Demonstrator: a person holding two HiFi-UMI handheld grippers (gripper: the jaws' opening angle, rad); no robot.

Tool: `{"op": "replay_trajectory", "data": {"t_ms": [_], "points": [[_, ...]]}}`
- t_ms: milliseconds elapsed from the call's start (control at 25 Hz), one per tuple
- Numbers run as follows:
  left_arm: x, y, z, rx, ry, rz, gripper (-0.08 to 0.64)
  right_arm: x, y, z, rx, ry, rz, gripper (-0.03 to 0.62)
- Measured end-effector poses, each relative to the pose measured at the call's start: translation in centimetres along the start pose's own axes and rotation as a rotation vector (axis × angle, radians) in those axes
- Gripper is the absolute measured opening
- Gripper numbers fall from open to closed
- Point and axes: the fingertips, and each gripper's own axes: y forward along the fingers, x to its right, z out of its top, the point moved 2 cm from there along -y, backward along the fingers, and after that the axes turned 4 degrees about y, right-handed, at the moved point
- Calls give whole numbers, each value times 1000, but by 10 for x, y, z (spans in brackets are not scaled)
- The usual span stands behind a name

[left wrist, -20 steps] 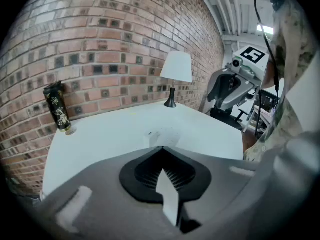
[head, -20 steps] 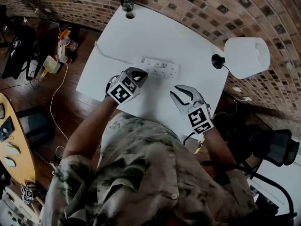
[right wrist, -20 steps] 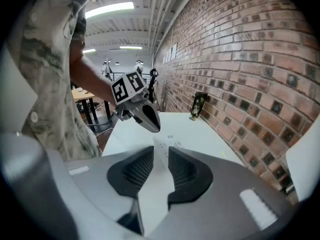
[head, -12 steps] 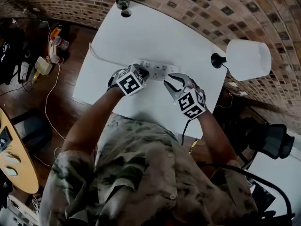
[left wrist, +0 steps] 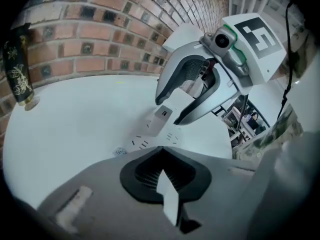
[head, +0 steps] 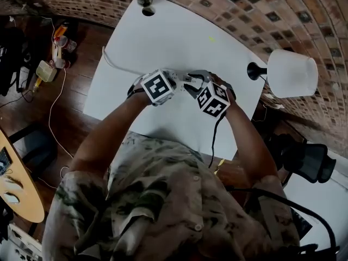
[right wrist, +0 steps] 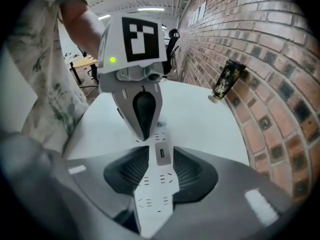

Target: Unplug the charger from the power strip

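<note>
Left hand-held gripper (right wrist: pixel 145 135), jaws pressed together, bears on the power strip (right wrist: pixel 159 184) mid-tabletop (head: pixel 179 42) — at its 3 o'clock, the right hand-held gripper (left wrist: pixel 170 112) stands spread astride the plugged-in grey charger (right wrist: pixel 161 154).

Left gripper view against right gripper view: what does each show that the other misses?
Only the left gripper view: the right gripper from outside, claw open astride the grey charger. Only the right gripper view: the left gripper from outside, claw shut, tip down on the strip, with ceiling lights behind. Both: the strip and charger, the white table, the brick wall and the dark vase beside it.
</note>
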Motion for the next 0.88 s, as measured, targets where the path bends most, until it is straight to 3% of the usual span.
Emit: {"op": "replay_trajectory", "data": {"t_ms": [120,280,360,880], "points": [[3,3,0,-1,-24,-53,-3,0,15,-2,-60,-33,57,161],[11,3,4,61,-100,-161,-3,-1,28,0,-109,-45,120,155],[10,3,3,60,-114,-171,-3,-2,30,1,-121,-55,144,114],[7,3,3,51,-180,-220,-6,-5,30,0,-213,-112,151,104]]}}
